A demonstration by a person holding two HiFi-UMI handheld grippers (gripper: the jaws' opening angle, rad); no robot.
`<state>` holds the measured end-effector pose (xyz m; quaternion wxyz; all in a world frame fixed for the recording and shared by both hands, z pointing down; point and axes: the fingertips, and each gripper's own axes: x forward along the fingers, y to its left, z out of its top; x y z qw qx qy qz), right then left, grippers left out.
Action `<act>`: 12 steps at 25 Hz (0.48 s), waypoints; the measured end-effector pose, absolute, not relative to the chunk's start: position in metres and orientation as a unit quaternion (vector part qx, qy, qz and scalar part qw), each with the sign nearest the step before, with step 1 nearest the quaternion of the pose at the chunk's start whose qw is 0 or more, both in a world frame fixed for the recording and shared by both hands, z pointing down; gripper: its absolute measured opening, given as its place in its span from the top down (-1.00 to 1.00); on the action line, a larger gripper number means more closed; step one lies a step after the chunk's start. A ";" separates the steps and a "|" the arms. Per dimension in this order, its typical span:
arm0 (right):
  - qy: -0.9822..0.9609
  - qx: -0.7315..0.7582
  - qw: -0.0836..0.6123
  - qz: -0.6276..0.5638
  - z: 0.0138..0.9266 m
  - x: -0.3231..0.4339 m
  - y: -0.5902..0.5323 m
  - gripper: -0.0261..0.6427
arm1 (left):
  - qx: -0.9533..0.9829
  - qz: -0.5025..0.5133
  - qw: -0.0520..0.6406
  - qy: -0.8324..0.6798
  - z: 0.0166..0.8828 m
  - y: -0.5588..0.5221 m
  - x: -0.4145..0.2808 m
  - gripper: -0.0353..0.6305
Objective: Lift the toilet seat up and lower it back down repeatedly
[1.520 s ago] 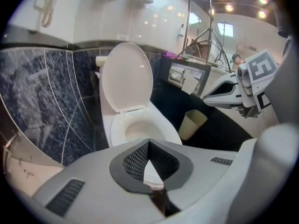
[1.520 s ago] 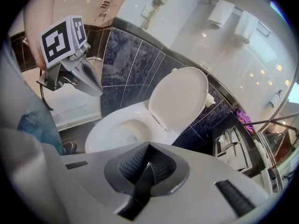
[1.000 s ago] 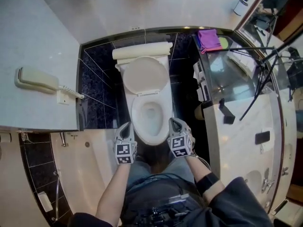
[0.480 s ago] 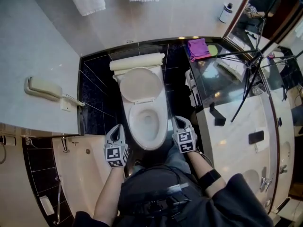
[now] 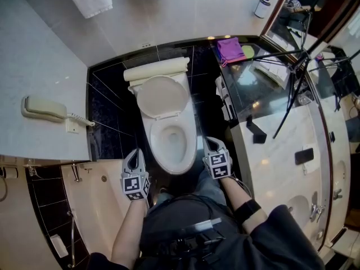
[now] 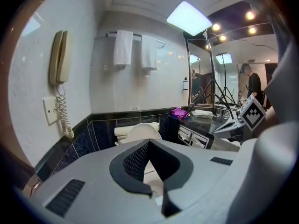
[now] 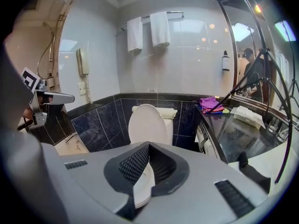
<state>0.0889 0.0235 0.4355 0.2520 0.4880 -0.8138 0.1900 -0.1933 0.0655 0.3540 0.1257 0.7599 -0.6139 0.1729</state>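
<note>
Seat (image 5: 163, 97) upright at 12. Left gripper (image 5: 135, 152) at 7, right gripper (image 5: 207, 142) at 5 of bowl (image 5: 192, 151). Both jaws closed, empty, probably waiting clear before lowering seat.

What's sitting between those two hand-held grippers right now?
The front of the toilet bowl, in the head view: left gripper on one side, right gripper on the other.

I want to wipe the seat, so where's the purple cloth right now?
In the head view, the purple cloth lies at the far corner of the dark counter, right of the toilet tank.
</note>
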 end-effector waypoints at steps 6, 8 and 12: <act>-0.790 0.472 0.242 0.308 0.495 0.095 0.037 0.58 | 0.763 0.182 0.130 -0.607 0.367 0.067 -0.192 0.89; -0.784 0.464 0.247 0.330 0.516 0.094 0.041 0.41 | 0.764 0.189 0.130 -0.603 0.376 0.067 -0.191 0.89; -0.770 0.455 0.259 0.365 0.571 0.093 0.050 0.29 | 0.767 0.207 0.128 -0.594 0.409 0.067 -0.188 0.89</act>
